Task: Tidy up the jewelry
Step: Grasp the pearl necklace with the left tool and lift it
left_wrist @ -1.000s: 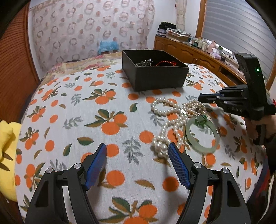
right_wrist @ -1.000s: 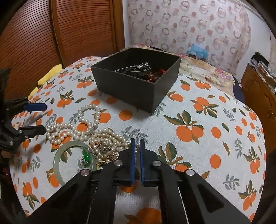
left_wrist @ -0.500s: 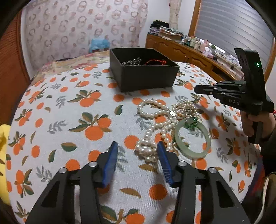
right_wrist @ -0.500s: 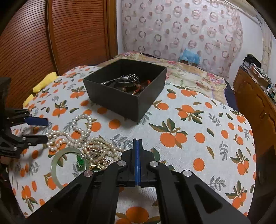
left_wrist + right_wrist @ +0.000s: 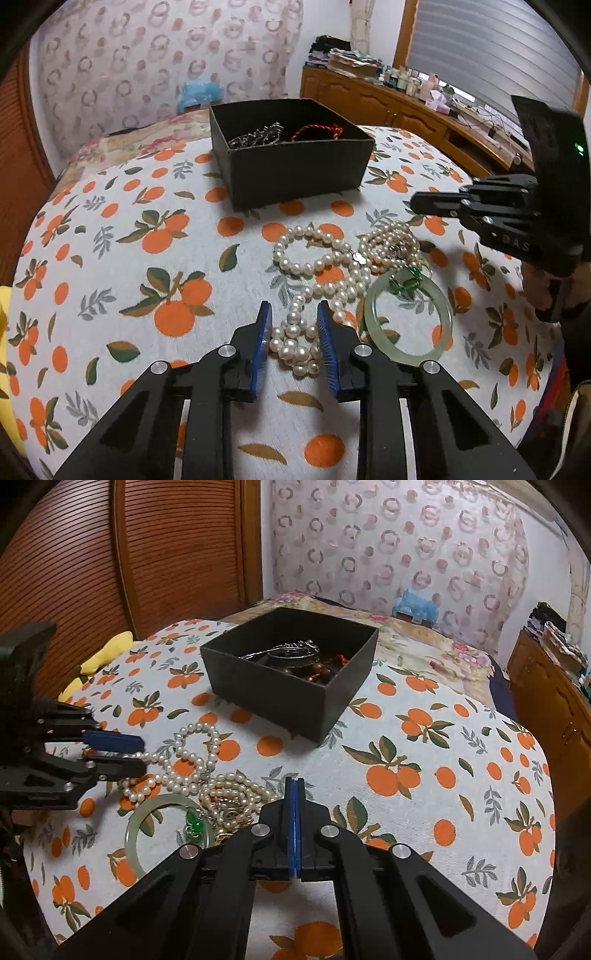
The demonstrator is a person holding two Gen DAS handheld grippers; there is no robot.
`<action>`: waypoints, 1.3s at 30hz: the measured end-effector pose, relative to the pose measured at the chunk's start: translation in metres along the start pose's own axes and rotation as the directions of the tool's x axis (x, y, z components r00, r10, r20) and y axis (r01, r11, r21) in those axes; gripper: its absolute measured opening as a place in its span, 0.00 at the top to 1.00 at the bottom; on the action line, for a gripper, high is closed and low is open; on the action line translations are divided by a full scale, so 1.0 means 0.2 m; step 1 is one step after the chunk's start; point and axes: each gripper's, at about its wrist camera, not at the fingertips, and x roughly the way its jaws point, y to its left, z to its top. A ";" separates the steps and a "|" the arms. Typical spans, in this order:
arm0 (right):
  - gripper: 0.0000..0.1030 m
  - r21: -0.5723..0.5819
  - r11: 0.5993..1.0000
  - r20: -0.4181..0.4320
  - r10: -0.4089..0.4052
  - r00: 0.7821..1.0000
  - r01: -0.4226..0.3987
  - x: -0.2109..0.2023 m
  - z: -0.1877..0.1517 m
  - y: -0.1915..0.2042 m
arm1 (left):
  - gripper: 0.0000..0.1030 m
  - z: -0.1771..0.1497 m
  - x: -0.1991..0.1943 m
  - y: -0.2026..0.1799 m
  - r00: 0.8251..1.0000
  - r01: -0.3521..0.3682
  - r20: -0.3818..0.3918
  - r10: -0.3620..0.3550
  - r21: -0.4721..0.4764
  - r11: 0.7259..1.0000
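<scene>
Left wrist view has the left gripper (image 5: 293, 334) low in the centre of the frame, its ribbed blue pads (image 5: 263, 345) spread to either side of the near loop of a pearl strand (image 5: 295, 343); the beads lie between the pads, and whether either pad touches them is hard to tell. The pearls are round, glossy and off-white, strung in loose coils that run up the middle of the frame to a finer tangle of small pearls (image 5: 391, 245). Just right of the strand lies a smooth, pale green bangle (image 5: 408, 319), a plain flat ring with a small bright green charm (image 5: 406, 282) at its far edge. All of it lies on a matte woven cloth (image 5: 147, 266) printed with oranges and leaves. In the upper centre stands a square black box (image 5: 291, 173), open-topped with thin stiff walls, holding a silver chain (image 5: 258, 134) and a red cord (image 5: 317, 129); bare cloth separates it from the pearls. At the right edge of the frame the right gripper (image 5: 294, 827) hangs above the cloth, well apart from the bangle, and its own view shows its fingers pressed together on nothing. Left of the jewelry the cloth lies open as far as its curved edge.
</scene>
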 end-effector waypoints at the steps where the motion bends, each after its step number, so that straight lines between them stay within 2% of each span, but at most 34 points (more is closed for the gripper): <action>1: 0.99 -0.003 1.000 0.002 0.002 1.000 -0.002 -0.01 0.00 0.01 | 0.91 0.00 0.00 0.00 1.000 -0.002 0.006 0.002 -0.001 1.000; 2: 0.99 -0.004 1.000 0.002 0.006 1.000 -0.006 -0.01 0.00 0.01 | 0.93 0.01 -0.01 0.01 1.000 -0.009 0.016 0.009 -0.007 1.000; 10: 0.96 -0.002 0.999 -0.006 0.042 0.999 -0.042 0.00 -0.02 0.04 | 0.93 0.02 -0.07 0.05 0.998 -0.031 0.050 0.033 -0.032 0.999; 12: 0.85 -0.003 0.999 -0.004 0.054 0.999 -0.054 0.01 -0.02 0.05 | 0.93 0.03 -0.11 0.06 0.997 -0.030 0.076 0.034 -0.045 0.999; 14: 0.80 -0.009 0.998 -0.002 0.063 0.998 -0.063 0.01 -0.02 0.07 | 0.93 0.04 -0.17 0.05 0.994 -0.031 0.108 0.036 -0.049 0.998; 20: 0.80 0.006 0.998 -0.054 0.058 0.997 -0.058 0.08 0.01 0.07 | 0.93 0.07 -0.29 0.03 0.983 -0.034 0.180 0.042 -0.050 0.998; 22: 0.77 0.033 0.997 -0.063 0.076 0.995 -0.074 0.11 0.01 0.05 | 0.93 0.07 -0.31 0.02 0.981 -0.032 0.192 0.040 -0.047 0.998; 25: 0.77 0.022 0.997 -0.071 0.078 0.994 -0.076 0.12 0.03 0.06 | 0.93 0.07 -0.31 0.01 0.980 -0.030 0.195 0.038 -0.040 0.999; 33: 0.74 -0.075 0.997 -0.077 0.013 0.997 -0.019 0.16 0.06 0.14 | 0.93 0.05 -0.28 0.00 0.982 -0.029 0.187 0.036 -0.039 0.999; 39: 0.74 -0.095 0.995 -0.101 -0.039 0.994 0.029 0.18 0.10 0.11 | 0.93 0.05 -0.28 0.00 0.982 -0.028 0.186 0.036 -0.041 0.999</action>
